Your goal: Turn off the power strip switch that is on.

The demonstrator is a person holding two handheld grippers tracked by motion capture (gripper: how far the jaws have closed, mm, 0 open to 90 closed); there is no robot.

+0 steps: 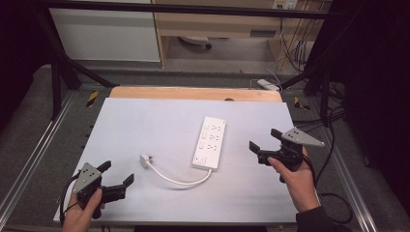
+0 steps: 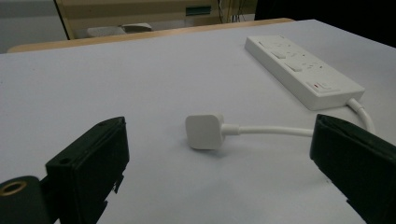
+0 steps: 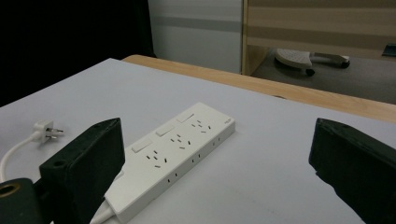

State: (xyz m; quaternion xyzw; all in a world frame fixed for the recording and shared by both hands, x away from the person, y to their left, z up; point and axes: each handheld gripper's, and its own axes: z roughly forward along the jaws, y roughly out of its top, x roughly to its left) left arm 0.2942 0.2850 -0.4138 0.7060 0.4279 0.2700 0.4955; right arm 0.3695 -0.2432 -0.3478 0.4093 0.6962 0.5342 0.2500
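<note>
A pale blue tabletop (image 1: 145, 125) with a wooden far edge stands on grey carpet (image 1: 29, 121). Behind it are a light wooden cabinet (image 1: 212, 21), a white panel (image 1: 104, 34) and hanging cables (image 1: 295, 48).

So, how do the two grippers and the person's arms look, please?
Both the left gripper and the right gripper are matte black, each with two blocky jaws. Each carries a grey three-cornered plate on top, marked with small dark dots. A black cable trails from the right gripper in a loop. In the left gripper view, a brass-coloured ring sits near the jaw base. A dark sleeve covers the right forearm.
</note>
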